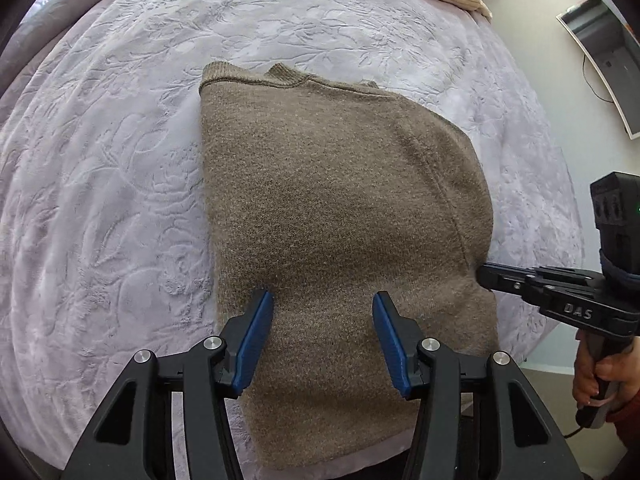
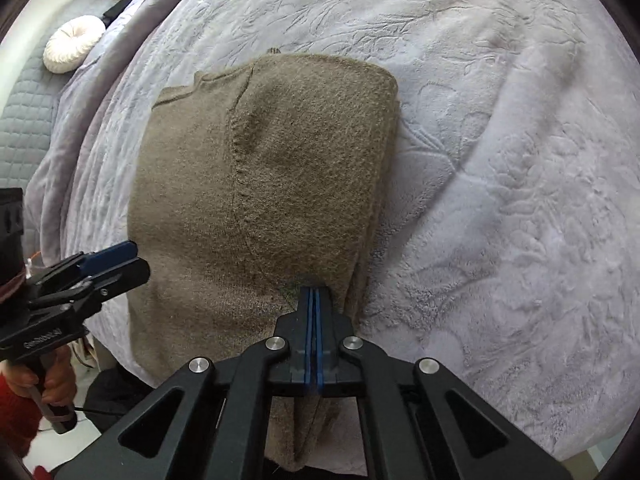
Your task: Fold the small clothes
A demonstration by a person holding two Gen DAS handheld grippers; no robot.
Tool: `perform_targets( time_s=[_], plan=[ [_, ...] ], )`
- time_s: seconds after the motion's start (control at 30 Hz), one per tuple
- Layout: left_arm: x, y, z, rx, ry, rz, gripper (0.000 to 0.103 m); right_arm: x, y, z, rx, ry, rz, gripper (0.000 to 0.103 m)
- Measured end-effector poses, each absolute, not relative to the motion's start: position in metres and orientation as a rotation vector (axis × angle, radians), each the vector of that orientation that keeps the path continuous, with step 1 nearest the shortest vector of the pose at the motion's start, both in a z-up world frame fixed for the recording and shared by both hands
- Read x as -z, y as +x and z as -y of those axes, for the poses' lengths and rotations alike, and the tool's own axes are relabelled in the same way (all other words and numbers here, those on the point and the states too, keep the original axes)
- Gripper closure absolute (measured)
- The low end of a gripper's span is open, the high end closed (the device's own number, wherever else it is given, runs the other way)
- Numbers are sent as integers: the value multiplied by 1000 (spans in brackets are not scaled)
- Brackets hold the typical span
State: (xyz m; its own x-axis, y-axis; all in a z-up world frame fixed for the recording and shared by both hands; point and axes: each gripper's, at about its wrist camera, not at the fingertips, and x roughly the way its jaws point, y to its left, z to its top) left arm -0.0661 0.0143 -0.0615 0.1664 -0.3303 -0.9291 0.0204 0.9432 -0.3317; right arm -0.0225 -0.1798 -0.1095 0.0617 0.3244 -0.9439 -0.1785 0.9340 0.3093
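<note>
A brown knit sweater [image 1: 340,208], already folded narrow, lies on a lavender embossed bedspread [image 1: 112,168]. The right claw [image 2: 313,296] is clenched on the sweater's near right edge; the left claw [image 1: 323,312] hovers released above the near hem, nothing between its blue pads. A clean fold likely needs both near corners gripped and lifted evenly. No containers are visible.

Soft, even daylight fills both views, bright but without glare. Shadows are faint: a dim patch on the brown sweater [image 1: 340,220] and a narrow dark edge along the bedspread [image 1: 120,160]. Both views bulge strongly, with black corners. The right view's far rim looks slightly soft.
</note>
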Motion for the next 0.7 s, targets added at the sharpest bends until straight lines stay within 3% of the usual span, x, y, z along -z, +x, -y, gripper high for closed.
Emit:
perform_targets(
  time_s=[0.07,0.1,0.13,0.2,0.27,0.3,0.33,0.7],
  plan=[
    [62,-67,-17,249,-278,-1384,49,98,-33,187,-398,160,-1463,92],
    [61,-67,-18,249,-283,-1384,49,94,-39,190,-410,185,-1468,79],
    [60,-67,-18,248,-285,-1385,49,91,-45,193,-423,210,-1471,58],
    [58,-69,-19,247,-281,-1387,49,90,-56,195,-467,257,-1484,47],
    [56,-70,-17,248,-269,-1387,49,95,-62,191,-479,253,-1505,50],
    [55,-72,-17,250,-261,-1388,49,99,-64,187,-474,242,-1514,66],
    [55,-74,-17,250,-252,-1390,49,103,-63,182,-458,226,-1522,94],
    [61,-86,-10,248,-205,-1409,49,143,-62,183,-307,169,-1540,97]
  ],
)
